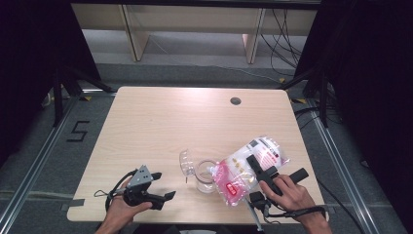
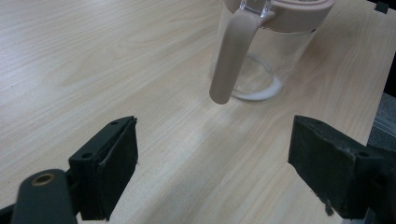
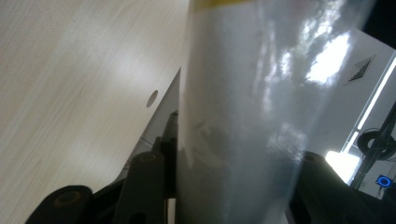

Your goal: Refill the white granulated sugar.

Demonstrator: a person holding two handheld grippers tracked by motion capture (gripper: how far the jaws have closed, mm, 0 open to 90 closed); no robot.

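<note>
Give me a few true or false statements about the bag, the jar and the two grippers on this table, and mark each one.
1. The right gripper is closed on the plastic bag. True.
2. The left gripper holds the glass jar by its handle. False: its fingers stand open with nothing between them, and the jar is ahead of them.
3. The bag is tilted with its lower end over the jar's mouth. True.
4. The jar's clear lid is shut. False: it is flipped open to the side.
5. The jar has a blue rim. False: the rim and handle are pale pink.
</note>
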